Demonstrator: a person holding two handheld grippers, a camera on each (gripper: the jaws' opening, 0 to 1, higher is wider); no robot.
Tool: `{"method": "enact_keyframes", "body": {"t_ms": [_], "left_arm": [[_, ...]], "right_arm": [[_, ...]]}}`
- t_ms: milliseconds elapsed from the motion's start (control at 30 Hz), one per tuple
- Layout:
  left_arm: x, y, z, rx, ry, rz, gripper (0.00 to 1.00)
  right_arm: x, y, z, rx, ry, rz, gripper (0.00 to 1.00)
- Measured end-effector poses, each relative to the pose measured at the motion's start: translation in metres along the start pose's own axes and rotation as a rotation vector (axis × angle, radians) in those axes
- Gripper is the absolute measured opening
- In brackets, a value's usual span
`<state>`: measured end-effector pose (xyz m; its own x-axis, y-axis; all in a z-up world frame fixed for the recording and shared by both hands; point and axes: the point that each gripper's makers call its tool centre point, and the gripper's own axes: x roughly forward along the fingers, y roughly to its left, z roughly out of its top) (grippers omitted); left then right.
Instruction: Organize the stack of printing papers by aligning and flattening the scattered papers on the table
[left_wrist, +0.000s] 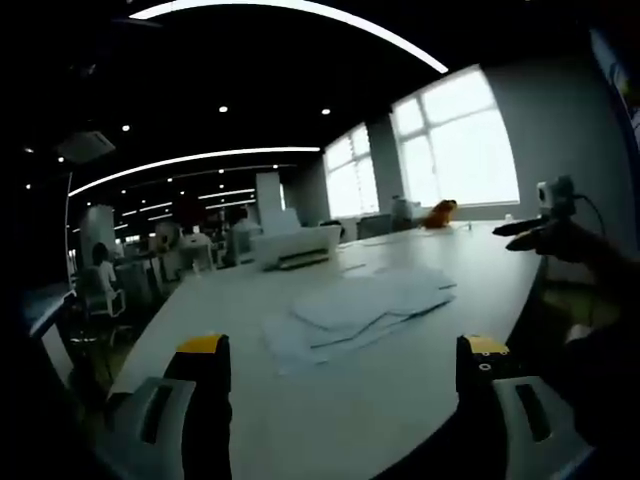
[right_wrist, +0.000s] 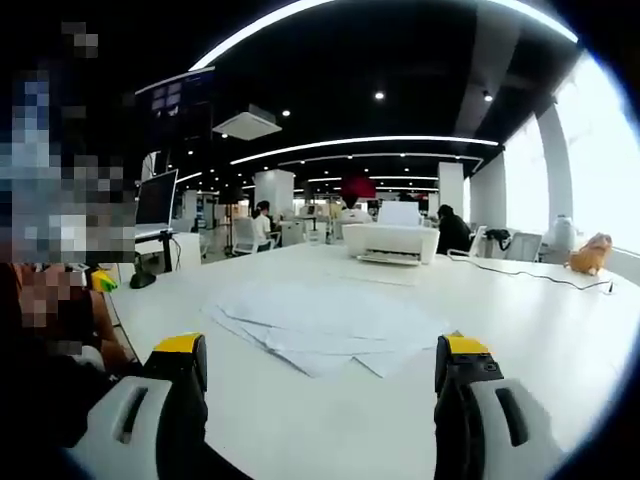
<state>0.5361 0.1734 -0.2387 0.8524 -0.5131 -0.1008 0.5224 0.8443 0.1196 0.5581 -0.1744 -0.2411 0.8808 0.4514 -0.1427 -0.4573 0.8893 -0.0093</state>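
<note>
Printing papers (right_wrist: 320, 325) lie on the white table (right_wrist: 540, 330) in a loose, fanned pile, with edges and corners sticking out in different directions; the left gripper view shows the same spread (left_wrist: 365, 310). Nothing looks aligned yet, so I judge the whole task is left to do. The left gripper (left_wrist: 340, 375) and the right gripper (right_wrist: 318, 372) both have their jaws wide apart, holding nothing, short of the pile. Behind the papers stands a white printer (right_wrist: 392, 243).

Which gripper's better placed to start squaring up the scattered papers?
Probably right. The papers sit centred between the open right gripper jaws; in the left gripper view they look farther ahead of the open left gripper.
</note>
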Motion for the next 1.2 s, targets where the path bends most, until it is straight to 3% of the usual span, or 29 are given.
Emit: {"method": "enact_keyframes", "body": {"t_ms": [1200], "left_arm": [[0.0, -0.001, 0.005, 0.012, -0.011, 0.0, 0.95]], "right_arm": [[0.027, 0.029, 0.026, -0.055, -0.027, 0.065, 0.9]]}}
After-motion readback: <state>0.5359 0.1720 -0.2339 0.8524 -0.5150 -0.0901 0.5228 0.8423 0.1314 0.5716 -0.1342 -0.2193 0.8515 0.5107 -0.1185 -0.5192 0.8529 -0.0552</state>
